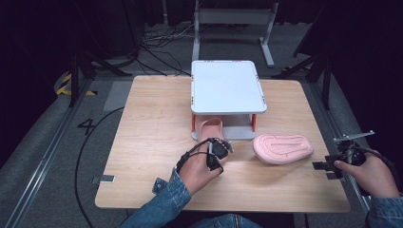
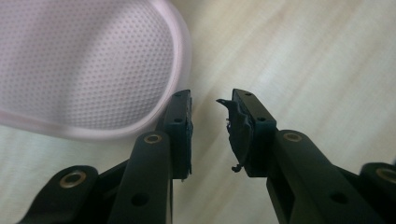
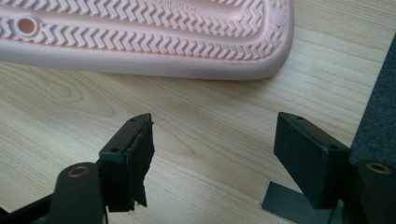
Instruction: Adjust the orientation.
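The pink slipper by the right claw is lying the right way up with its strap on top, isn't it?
Not quite. That pink slipper by the right claw lies upside down: its zigzag sole faces up, as the right gripper view shows. It does rest on the wooden table.

The toe of the upright pink slipper lies hidden under the white two-tier rack; its heel sits behind the left hand-held gripper; in the left gripper view its blurred insole runs off the top and left edges; the overturned slipper is cut by the right gripper view's top edge.
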Demonstrator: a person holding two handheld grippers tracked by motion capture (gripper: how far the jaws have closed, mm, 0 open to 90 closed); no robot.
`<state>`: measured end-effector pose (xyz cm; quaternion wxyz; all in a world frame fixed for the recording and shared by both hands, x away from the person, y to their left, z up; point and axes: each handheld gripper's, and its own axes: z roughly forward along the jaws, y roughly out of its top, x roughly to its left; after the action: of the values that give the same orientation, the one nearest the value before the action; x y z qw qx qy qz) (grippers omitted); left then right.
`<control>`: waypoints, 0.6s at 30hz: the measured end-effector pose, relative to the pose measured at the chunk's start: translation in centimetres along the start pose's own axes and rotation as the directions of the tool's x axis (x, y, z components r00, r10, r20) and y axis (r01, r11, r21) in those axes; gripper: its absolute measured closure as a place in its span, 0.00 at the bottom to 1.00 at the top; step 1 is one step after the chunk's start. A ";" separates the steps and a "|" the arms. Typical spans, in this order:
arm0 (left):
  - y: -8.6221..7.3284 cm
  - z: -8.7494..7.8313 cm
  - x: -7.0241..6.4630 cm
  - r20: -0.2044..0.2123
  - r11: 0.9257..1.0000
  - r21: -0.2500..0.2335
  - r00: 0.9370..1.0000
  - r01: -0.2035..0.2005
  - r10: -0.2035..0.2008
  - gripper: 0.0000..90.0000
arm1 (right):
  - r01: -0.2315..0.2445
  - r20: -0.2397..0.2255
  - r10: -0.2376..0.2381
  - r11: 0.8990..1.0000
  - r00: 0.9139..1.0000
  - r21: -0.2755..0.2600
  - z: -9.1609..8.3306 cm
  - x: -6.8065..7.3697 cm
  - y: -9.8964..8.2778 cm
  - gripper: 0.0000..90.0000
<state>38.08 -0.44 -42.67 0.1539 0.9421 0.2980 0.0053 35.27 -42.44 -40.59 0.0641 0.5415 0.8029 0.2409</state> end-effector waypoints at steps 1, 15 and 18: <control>0.0 0.0 0.0 0.000 1.000 0.000 1.000 0.000 0.000 0.76 | -0.002 0.000 0.002 1.000 1.000 0.001 0.0 0.0 -0.1 0.32; 0.9 -0.7 3.1 -0.070 0.992 -0.110 0.995 0.059 -0.067 0.66 | -0.024 0.008 0.024 1.000 1.000 0.012 -0.1 -0.2 -0.9 0.32; 1.2 -0.7 4.1 -0.100 0.990 -0.122 0.991 0.077 -0.090 0.63 | -0.029 0.007 0.029 1.000 1.000 0.011 -0.1 -0.3 -1.1 0.32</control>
<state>42.02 1.12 -41.97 0.1932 0.9165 0.3440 0.0660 34.37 -43.07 -41.04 0.0605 0.5542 0.7961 0.2354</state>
